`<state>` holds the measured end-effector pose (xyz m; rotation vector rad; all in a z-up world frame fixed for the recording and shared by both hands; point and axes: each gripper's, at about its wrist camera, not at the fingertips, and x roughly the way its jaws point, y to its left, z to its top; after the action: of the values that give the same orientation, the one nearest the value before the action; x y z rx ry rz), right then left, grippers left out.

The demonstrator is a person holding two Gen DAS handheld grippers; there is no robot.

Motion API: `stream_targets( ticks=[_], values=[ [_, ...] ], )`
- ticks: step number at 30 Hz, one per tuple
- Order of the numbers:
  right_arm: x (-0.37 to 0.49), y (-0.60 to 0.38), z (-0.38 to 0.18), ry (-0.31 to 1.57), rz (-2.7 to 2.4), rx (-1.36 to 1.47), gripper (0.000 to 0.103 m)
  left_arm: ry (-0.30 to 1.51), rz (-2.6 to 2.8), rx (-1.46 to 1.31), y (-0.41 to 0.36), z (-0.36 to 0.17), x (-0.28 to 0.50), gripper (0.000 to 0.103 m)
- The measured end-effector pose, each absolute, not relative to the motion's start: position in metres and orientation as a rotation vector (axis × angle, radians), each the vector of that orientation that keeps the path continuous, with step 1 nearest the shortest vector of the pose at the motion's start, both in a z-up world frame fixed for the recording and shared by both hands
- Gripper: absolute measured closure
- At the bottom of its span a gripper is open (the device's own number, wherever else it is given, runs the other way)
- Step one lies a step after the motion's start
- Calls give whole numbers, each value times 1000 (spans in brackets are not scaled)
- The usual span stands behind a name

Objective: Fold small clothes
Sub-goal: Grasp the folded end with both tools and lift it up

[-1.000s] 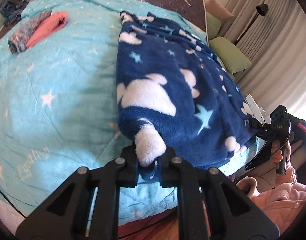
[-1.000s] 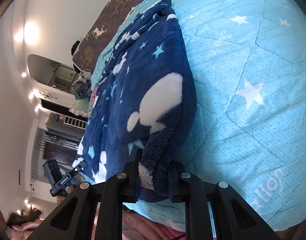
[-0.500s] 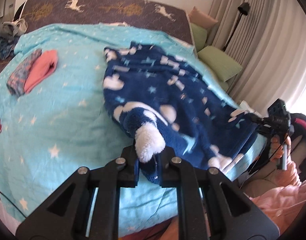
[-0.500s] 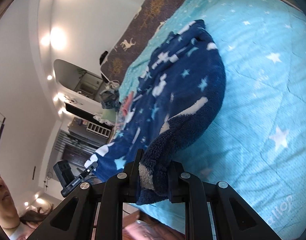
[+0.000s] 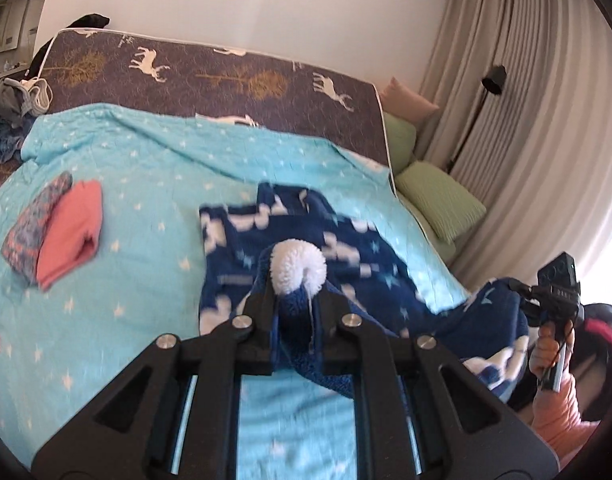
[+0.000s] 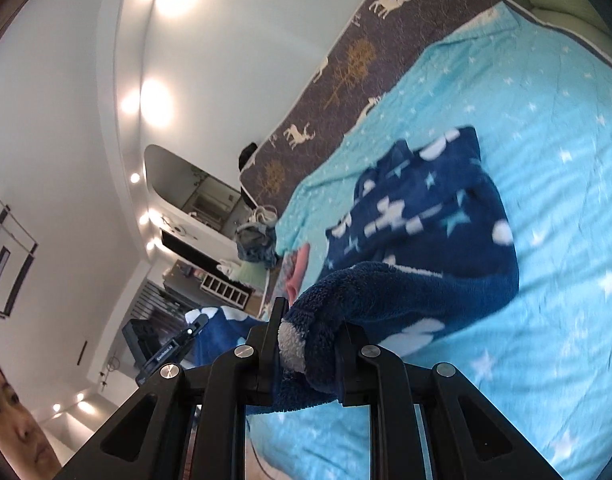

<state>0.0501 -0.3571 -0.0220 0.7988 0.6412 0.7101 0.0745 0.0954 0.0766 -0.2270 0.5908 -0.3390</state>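
Observation:
A navy fleece garment (image 5: 306, 256) with white clouds and stars lies on the turquoise star quilt (image 5: 146, 208). Its near edge hangs lifted off the bed. My left gripper (image 5: 296, 304) is shut on one near corner, where a white fluffy patch sticks up between the fingers. My right gripper (image 6: 308, 344) is shut on the other near corner of the garment (image 6: 426, 232). The right gripper also shows in the left wrist view (image 5: 554, 296), holding its corner up at the bed's right edge. The left gripper shows in the right wrist view (image 6: 174, 344).
Folded pink and patterned clothes (image 5: 54, 232) lie on the quilt's left. A heap of clothes (image 5: 14, 112) sits at the far left corner. Green cushions (image 5: 438, 200), a floor lamp (image 5: 490, 80) and curtains stand right of the bed. The brown deer-print headboard (image 5: 226, 76) is behind.
Both grippers have risen and pulled back, lifting the garment's near edge off the quilt. The garment has bunched toward the far end and now lies shorter.

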Motion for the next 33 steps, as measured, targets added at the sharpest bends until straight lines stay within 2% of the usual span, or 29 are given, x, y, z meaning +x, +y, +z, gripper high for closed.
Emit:
stream_targets(
  ticks=[9,16,19,22,26,28,31,33],
  values=[
    [143,-370,5,605,641,778,85,599,-283,-189,80,94,186,89],
    [254,-372,7,621,563,763,85,654,-189,-161,79,64,302,89],
    [309,-371,-9,657,502,758,85,740,-176,-167,78,29,360,89],
    [369,-366,-47,770,410,771,84,848,-137,-153,72,-19,410,88],
    [415,-359,-98,902,293,753,82,946,-91,-146,70,-64,439,88],
    [419,-362,-112,919,295,792,82,945,-100,-167,73,-69,439,88],
    [413,-367,-110,900,318,802,73,923,-130,-187,79,-63,431,83],
    [406,-372,-101,885,305,793,59,910,-130,-200,85,-52,427,76]
  ],
)
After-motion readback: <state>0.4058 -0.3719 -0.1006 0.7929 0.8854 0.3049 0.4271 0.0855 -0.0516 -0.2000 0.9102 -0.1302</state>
